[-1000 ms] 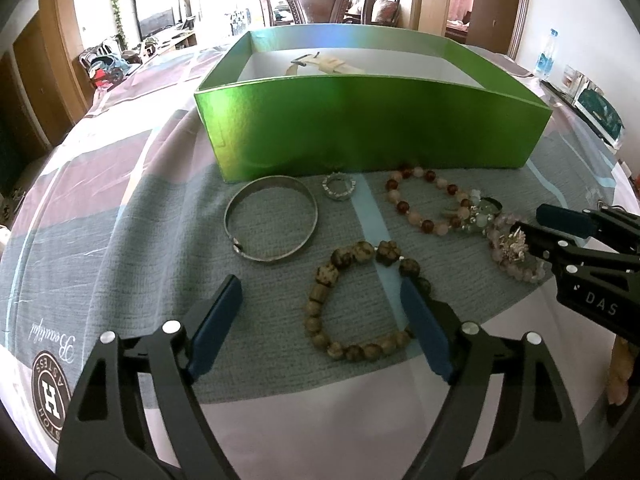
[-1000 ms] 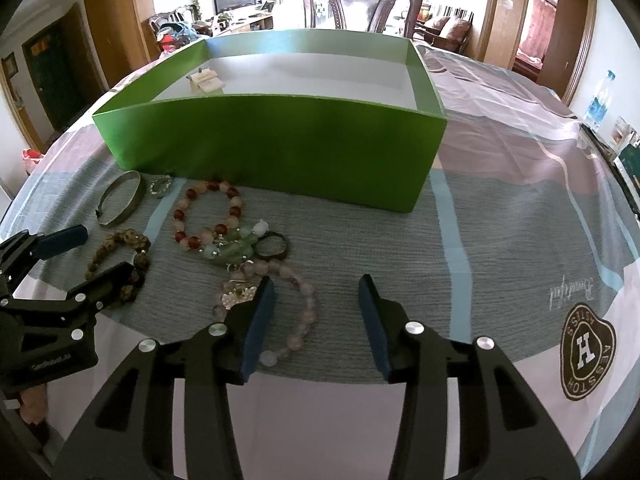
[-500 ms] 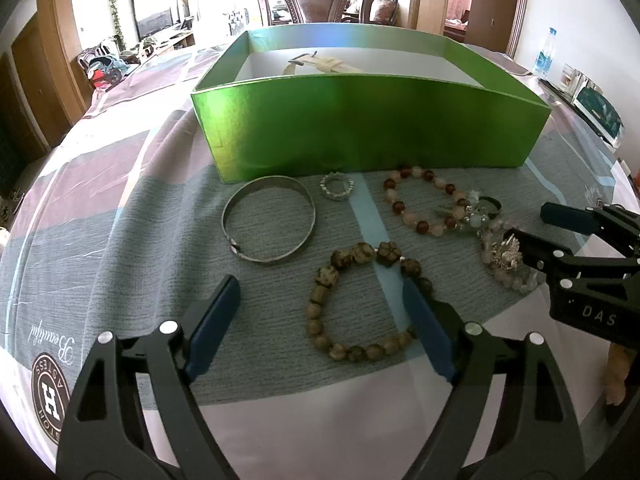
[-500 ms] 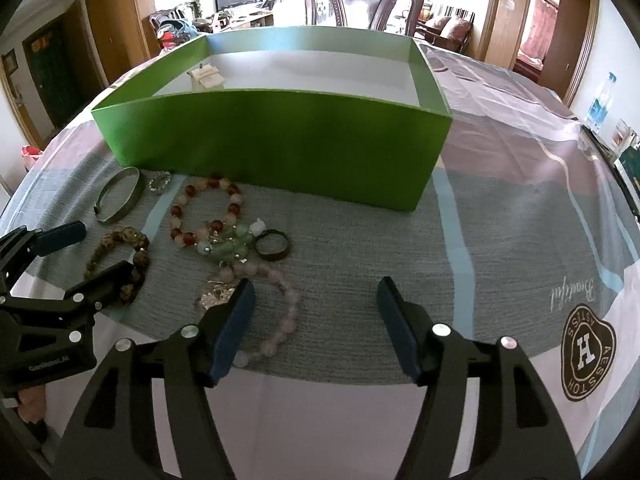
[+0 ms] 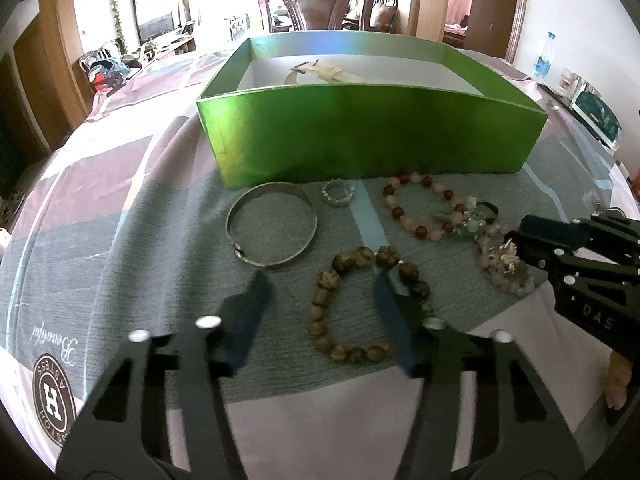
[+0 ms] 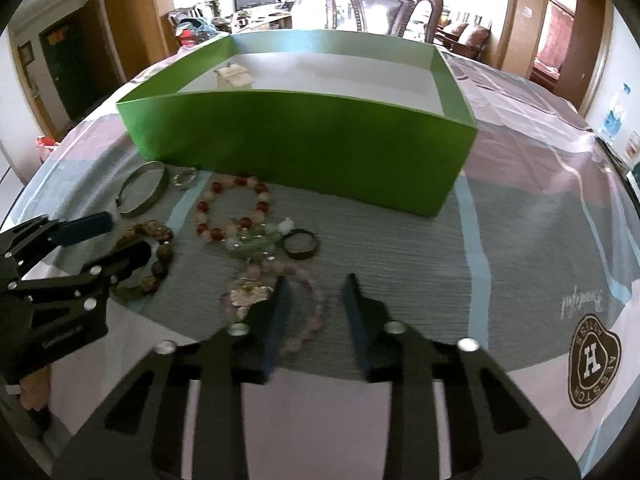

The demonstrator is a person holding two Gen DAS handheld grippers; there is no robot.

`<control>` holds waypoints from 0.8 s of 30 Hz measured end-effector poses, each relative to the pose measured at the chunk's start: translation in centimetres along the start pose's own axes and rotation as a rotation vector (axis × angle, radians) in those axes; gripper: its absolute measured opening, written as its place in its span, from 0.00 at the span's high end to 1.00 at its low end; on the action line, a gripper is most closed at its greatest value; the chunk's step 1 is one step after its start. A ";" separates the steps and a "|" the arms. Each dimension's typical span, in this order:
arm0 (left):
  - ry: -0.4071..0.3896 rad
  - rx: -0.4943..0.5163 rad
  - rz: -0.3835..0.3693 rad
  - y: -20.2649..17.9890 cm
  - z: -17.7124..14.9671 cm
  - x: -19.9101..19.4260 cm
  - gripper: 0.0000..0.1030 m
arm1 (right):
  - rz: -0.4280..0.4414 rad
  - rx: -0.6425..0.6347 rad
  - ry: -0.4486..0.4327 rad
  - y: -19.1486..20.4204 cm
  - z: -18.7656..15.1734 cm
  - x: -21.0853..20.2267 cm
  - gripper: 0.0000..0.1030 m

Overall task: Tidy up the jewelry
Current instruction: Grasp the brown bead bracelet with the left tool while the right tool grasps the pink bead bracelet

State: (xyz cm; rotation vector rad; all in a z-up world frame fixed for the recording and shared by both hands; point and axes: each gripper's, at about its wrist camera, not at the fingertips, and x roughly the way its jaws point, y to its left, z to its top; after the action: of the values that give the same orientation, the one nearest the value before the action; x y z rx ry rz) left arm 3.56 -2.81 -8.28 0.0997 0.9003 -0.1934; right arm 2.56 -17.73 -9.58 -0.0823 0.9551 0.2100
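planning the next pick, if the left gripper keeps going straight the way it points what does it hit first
Most likely the brown bead bracelet, lying between the closing fingers of the left gripper; the pads don't look pressed on it yet.

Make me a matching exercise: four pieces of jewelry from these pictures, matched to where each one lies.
Things:
1. silver bangle
2. brown bead bracelet
3. pink bead bracelet
4. dark ring

Places:
A. between the right tongs' closing fingers
B. leftmost, near the green box's corner
C. beside the green pendant, on its right
D. between the left tongs' closing fingers

Pairs: 1-B, 2-D, 3-A, 4-C
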 end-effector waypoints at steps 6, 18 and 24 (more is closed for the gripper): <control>0.003 -0.030 -0.005 0.8 0.3 0.0 0.89 | 0.019 0.033 0.000 -0.6 0.2 -0.1 0.91; -0.001 -0.053 -0.081 1.7 2.1 -2.7 0.89 | 0.026 0.064 -0.078 -1.2 1.6 -3.0 0.92; -0.050 -0.050 -0.102 2.2 3.3 -5.1 0.89 | 0.068 0.048 -0.148 -1.2 3.4 -6.1 0.93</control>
State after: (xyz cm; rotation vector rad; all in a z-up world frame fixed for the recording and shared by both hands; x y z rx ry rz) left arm 3.50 -0.57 -2.20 0.0023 0.8603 -0.2664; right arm 2.11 -19.22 -2.72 0.0101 0.8161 0.2522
